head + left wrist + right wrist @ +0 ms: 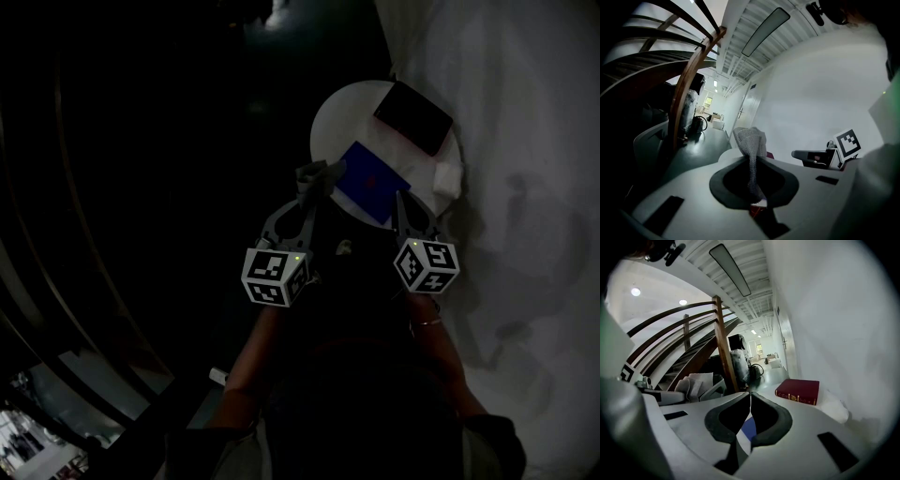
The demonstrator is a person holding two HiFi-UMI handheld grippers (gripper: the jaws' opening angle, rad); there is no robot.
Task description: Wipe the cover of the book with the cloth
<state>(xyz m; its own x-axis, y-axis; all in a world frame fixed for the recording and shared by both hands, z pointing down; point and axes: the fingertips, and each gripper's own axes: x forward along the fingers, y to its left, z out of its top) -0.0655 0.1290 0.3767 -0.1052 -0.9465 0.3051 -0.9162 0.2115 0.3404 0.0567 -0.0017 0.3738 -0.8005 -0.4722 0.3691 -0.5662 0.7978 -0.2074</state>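
A blue book lies in the middle of a small round white table. My left gripper hovers at the book's left edge, shut on a grey knitted cloth that stands up bunched above its jaws. My right gripper is at the book's near right corner with its jaws shut tip to tip. A patch of the blue book shows beneath them. I cannot tell whether the jaws touch the cover. In the right gripper view, the left gripper with the cloth sits off to the left.
A dark red book lies at the table's far side, also seen from above. A crumpled white thing rests at the right rim beside a white wall. A staircase with a wooden post rises to the left.
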